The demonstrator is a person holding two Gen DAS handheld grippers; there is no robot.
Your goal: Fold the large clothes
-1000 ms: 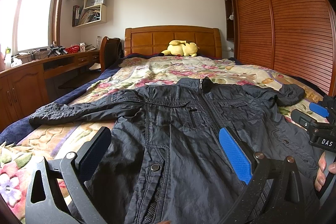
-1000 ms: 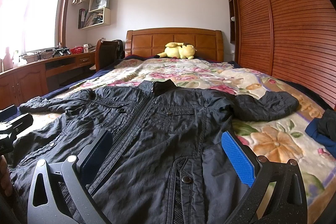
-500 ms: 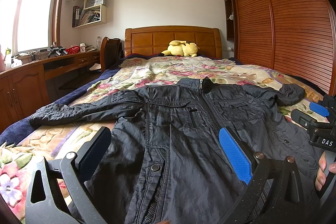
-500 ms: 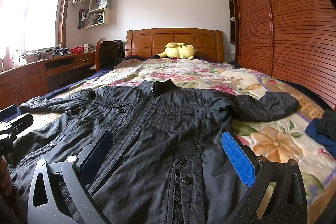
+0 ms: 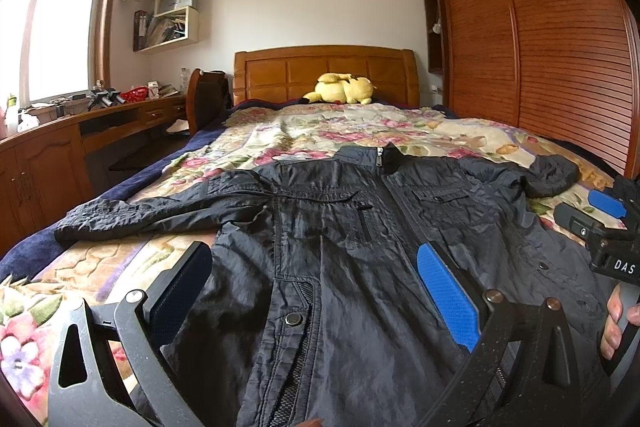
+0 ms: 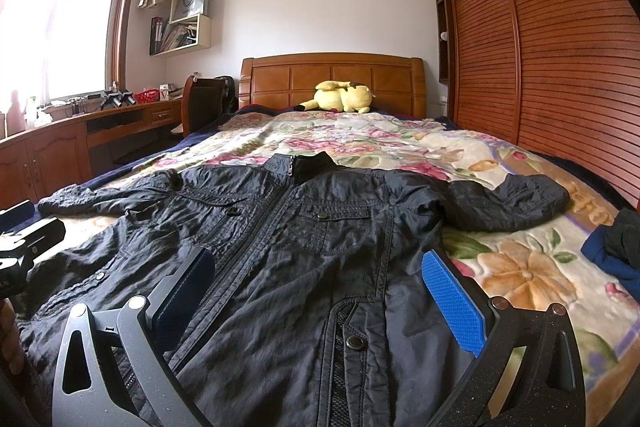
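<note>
jacket (image 5: 360, 267) lay flat on bed (image 5: 320, 131) | nothing moved lately | both claws (image 5: 312, 291) (image 6: 316, 291) wide open, empty | fold not started

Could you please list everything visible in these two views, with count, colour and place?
jacket: one, black, spread front-up on the bed
bedspread: one, floral, covering the bed
plush toy: one, yellow, by the headboard
headboard: one, wooden, far end
wardrobe: one, reddish slatted, right
desk: one, wooden, cluttered, under the window
wall shelves: cream, left wall
left gripper: open, over the jacket hem
right gripper: open, over the jacket hem
</note>
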